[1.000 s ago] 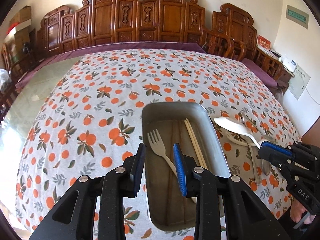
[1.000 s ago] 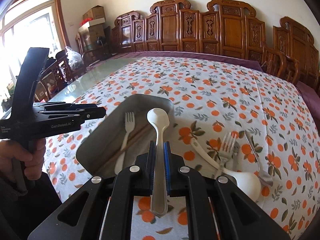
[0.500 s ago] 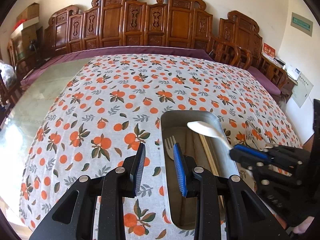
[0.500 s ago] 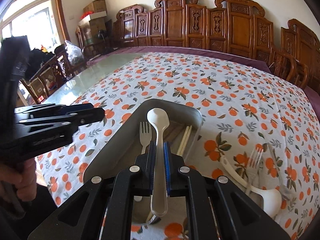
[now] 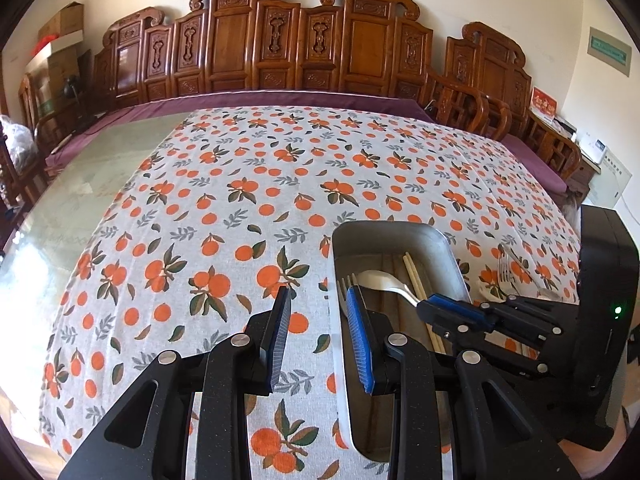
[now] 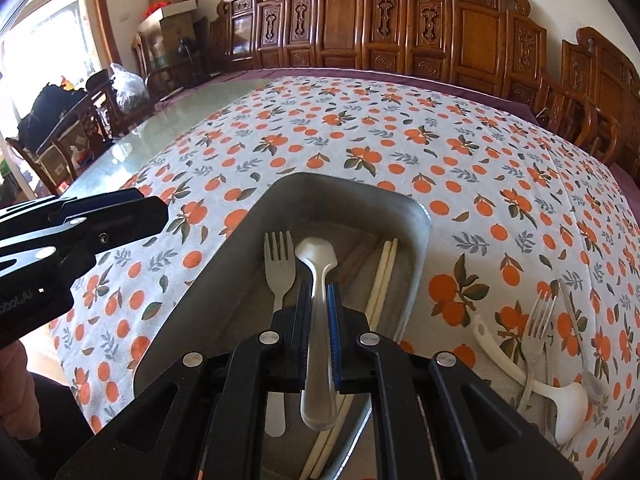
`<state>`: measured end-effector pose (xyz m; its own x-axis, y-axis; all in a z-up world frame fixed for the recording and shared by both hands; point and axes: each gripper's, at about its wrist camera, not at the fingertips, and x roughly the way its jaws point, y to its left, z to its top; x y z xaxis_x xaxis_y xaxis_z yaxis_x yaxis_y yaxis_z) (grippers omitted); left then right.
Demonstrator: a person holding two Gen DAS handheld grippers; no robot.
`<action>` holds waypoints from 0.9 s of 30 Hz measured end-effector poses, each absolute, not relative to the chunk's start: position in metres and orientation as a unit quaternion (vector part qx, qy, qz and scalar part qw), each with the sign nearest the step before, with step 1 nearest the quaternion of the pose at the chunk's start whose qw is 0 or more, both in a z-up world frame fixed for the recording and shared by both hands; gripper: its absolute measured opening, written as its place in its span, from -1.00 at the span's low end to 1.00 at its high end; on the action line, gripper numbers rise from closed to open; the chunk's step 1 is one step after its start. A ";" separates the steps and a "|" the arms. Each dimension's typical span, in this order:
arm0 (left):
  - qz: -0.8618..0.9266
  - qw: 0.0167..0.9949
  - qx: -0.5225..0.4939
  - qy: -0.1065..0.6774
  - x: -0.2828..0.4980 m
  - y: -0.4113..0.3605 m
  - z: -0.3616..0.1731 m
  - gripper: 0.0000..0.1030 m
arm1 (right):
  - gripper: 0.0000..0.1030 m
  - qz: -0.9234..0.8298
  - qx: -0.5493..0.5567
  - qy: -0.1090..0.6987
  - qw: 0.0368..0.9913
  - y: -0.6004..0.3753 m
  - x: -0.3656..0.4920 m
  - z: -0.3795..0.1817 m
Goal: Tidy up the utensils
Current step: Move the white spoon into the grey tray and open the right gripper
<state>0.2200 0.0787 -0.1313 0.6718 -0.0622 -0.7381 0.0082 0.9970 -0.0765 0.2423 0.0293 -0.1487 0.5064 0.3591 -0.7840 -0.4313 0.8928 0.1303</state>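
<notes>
right gripper [image 6: 318, 300] grips spoon [image 6: 317, 264]; over tray [image 6: 416, 236]; perhaps touching

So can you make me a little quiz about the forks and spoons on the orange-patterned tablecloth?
1. True or false: the right gripper is shut on the pale plastic spoon.
2. Which lies in the rectangular metal tray already?
A. only a fork
B. a pale fork and pale chopsticks
C. a knife
3. Fill in: the left gripper holds ____.

Key: 1 true. 2 B. 3 nothing; it is open over the tray's left edge.
</notes>
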 end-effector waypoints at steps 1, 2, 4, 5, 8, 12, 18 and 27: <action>-0.020 0.914 -0.033 0.404 0.220 0.078 -0.131 -0.48 | -0.80 0.232 -0.037 0.442 0.866 0.030 0.242 -0.149; -0.019 0.914 -0.033 0.403 0.220 0.078 -0.131 -0.47 | -0.80 0.237 -0.029 0.443 0.864 0.029 0.242 -0.149; -0.019 0.914 -0.033 0.404 0.220 0.079 -0.131 -0.47 | -0.78 0.244 -0.018 0.446 0.861 0.028 0.243 -0.149; -0.018 0.914 -0.034 0.404 0.220 0.079 -0.131 -0.47 | -0.78 0.250 -0.011 0.446 0.859 0.028 0.242 -0.149; -0.017 0.914 -0.032 0.404 0.220 0.078 -0.131 -0.41 | -0.78 0.262 -0.005 0.444 0.857 0.027 0.239 -0.147; -0.021 0.915 -0.030 0.403 0.220 0.076 -0.130 -0.41 | -0.78 0.273 0.003 0.437 0.857 0.021 0.235 -0.138; -0.035 0.913 -0.026 0.406 0.219 0.063 -0.133 -0.35 | -0.78 0.268 -0.003 0.406 0.874 -0.020 0.224 -0.117; -0.077 0.912 -0.011 0.403 0.214 0.022 -0.133 0.09 | -0.78 0.190 -0.046 0.398 0.897 -0.116 0.223 -0.115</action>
